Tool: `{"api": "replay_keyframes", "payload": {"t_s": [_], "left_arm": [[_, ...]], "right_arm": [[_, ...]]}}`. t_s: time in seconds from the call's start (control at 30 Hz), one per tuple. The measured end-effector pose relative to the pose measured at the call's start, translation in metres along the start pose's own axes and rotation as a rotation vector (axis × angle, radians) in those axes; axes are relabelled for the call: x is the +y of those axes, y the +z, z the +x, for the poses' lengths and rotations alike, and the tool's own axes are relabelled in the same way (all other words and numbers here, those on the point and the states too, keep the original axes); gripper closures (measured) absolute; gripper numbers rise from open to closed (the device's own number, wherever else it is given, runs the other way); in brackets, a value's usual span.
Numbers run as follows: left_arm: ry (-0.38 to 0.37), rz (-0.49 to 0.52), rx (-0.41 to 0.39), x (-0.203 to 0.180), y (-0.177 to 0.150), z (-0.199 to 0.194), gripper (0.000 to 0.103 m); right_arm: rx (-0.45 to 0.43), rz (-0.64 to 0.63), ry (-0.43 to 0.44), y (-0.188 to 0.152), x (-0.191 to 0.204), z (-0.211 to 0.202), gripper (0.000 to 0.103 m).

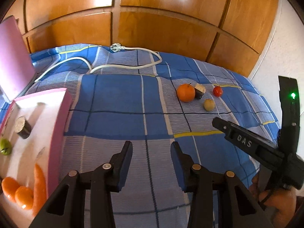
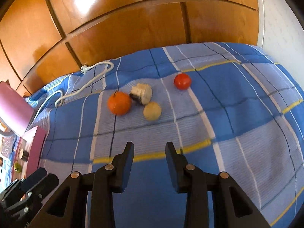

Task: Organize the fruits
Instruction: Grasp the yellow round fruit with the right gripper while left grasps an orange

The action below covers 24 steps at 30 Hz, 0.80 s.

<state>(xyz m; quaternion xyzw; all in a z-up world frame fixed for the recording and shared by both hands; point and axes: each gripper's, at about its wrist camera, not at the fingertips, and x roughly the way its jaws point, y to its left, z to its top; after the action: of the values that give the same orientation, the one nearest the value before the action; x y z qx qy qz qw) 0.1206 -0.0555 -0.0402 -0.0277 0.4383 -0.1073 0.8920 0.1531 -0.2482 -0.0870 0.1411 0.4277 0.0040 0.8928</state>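
On the blue checked bedspread (image 2: 237,114) lie an orange (image 2: 119,103), a cut dark-skinned piece with a pale face (image 2: 141,95), a pale round fruit (image 2: 152,111) and a red tomato (image 2: 182,81). The left wrist view shows the same orange (image 1: 186,92), cut piece (image 1: 199,91), pale fruit (image 1: 209,104) and tomato (image 1: 217,91) at the right. A pink-walled box (image 1: 58,133) at the left holds oranges (image 1: 17,191), a carrot (image 1: 39,182), a green fruit (image 1: 5,146) and a dark cut piece (image 1: 23,128). My left gripper (image 1: 151,146) and right gripper (image 2: 149,146) hover open and empty over bare cloth, short of the fruits.
A white power cord with its plug (image 1: 117,47) snakes across the far side of the bed. Wooden wardrobe doors (image 1: 152,28) stand behind it. A pink lid (image 1: 13,57) leans at the far left. A hand (image 1: 275,199) holds the right gripper (image 1: 220,124).
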Motion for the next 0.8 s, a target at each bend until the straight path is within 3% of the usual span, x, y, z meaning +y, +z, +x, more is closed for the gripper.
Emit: {"api": "replay_keyframes", "payload": {"t_s": [0.43, 0.53, 0.67, 0.8], "left_arm": [[-0.026, -0.006, 0.022, -0.007, 0.024, 0.041, 0.061], [-0.033, -0.005, 0.022, -0.009, 0.028, 0.047, 0.061], [-0.058, -0.005, 0.015, -0.014, 0.035, 0.053, 0.061], [-0.078, -0.002, 0.013, -0.019, 0.044, 0.061, 0.062]], "right_arm": [[-0.002, -0.037, -0.004, 0.041, 0.002, 0.048, 0.069], [-0.005, -0.086, 0.005, 0.041, 0.008, 0.051, 0.077], [-0.008, -0.079, 0.021, 0.04, 0.004, 0.049, 0.077], [-0.029, -0.057, -0.015, 0.038, -0.008, 0.042, 0.077]]}}
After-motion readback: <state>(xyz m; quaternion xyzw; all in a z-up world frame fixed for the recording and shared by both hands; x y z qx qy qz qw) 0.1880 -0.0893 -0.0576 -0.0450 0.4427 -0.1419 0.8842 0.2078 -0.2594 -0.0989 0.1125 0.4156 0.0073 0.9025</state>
